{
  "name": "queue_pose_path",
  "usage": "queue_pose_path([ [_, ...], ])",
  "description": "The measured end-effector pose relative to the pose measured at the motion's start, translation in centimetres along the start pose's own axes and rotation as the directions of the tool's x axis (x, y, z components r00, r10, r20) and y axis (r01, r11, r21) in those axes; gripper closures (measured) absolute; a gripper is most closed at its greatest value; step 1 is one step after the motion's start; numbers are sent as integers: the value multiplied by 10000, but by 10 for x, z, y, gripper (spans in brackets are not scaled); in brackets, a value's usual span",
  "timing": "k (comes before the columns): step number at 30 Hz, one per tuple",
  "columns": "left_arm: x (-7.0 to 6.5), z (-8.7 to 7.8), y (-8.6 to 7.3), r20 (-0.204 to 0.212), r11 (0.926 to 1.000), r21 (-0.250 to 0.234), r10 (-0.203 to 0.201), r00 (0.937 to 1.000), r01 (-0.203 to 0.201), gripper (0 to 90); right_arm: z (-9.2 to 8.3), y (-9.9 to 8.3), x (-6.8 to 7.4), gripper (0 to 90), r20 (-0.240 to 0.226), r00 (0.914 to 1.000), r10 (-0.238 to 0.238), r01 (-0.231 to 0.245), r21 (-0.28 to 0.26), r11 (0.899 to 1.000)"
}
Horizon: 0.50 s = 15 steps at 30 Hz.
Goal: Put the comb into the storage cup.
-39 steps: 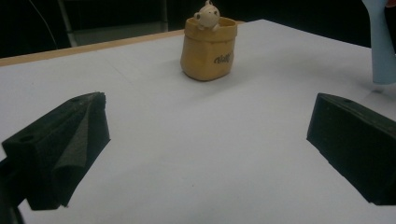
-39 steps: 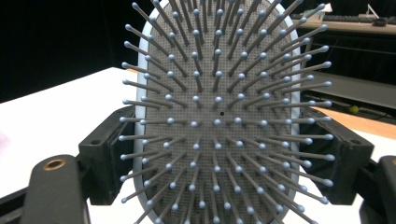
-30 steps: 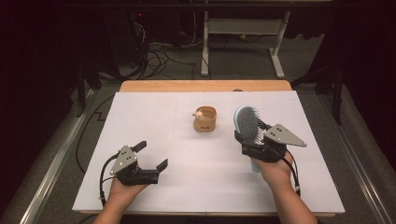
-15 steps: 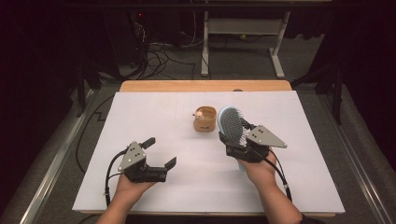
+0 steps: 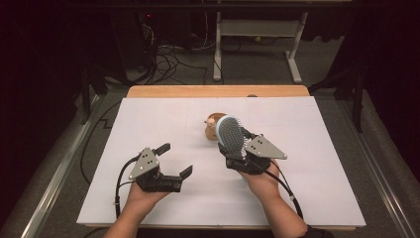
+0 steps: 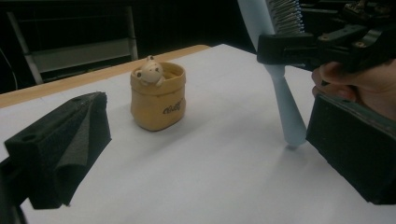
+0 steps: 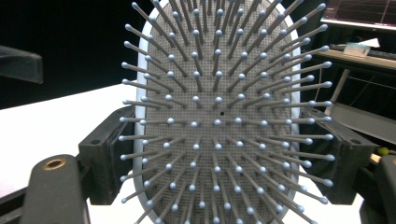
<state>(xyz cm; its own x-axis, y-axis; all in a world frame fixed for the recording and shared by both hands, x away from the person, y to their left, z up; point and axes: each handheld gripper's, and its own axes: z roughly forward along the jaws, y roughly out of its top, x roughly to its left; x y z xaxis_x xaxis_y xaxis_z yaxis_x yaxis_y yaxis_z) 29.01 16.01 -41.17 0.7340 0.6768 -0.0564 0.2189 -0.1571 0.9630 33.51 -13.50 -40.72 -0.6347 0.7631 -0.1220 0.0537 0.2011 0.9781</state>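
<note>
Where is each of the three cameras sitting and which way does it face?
High view: above the person's side, looking forward and down at the table; both forearms and hands enter from the bottom.
Left gripper view: rides the left gripper, facing the yellow pot; its open jaws frame it.
Right gripper view: rides the right gripper, facing the hairbrush bristles clamped between its jaws.
Shared: the hairbrush appears in all three.

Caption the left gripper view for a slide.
Open left claw faces a yellow cup; the right claw holds a hairbrush upright.
</note>
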Motion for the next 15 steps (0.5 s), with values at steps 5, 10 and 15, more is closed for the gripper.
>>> queue_pose_path([
  [5, -3, 5, 6, 162, 10000, -34, -7, 9999, 7, 9, 3, 0, 7, 203, -151, 9998, -92, 91, -60, 9999],
  [10, -6, 10, 12, 355, 9997, -190, -135, 9993, 142, 11, 4, 1, 15, 203, -305, 9993, -208, 204, -149, 9997],
  [15, -9, 16, 18, 465, 9997, -227, -110, 9989, 121, 13, 6, 0, 23, 203, -478, 9985, -267, 258, -196, 9995],
])
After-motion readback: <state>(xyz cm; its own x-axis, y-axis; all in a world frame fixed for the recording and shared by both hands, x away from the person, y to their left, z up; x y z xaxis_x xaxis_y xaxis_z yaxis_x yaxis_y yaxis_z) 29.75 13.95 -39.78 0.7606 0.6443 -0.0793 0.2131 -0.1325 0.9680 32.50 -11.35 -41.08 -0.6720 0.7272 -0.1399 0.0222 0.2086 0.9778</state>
